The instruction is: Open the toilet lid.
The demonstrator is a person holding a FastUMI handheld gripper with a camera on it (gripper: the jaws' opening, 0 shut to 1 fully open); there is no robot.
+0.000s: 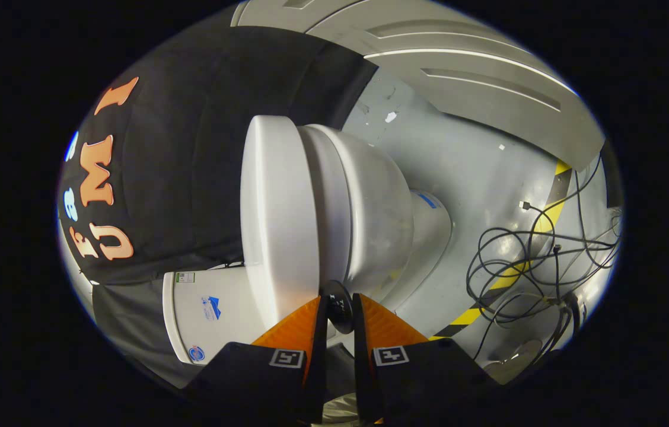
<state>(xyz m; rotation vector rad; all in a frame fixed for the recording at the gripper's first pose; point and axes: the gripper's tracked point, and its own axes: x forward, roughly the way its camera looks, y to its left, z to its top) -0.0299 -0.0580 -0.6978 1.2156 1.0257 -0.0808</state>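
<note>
The gripper [339, 302] fingers sit nearly closed at the edge of the toilet lid [278, 219].

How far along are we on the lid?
Done: the approach. The gripper is at the front edge of the toilet lid.
In hand: its fingers stand nearly together with a small black disc between the tips; a grip on the lid isn't clear.
Left: the lift. The lid lies flat on the bowl.

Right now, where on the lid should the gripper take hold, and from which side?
Best at the lid's front rim, near the seam with the seat, coming from the front. The rim there is a thin overhanging edge that narrow fingers could pinch or hook. The gripper is at that spot, fingers close together around a small black knob; whether both press on it is unclear.
</note>
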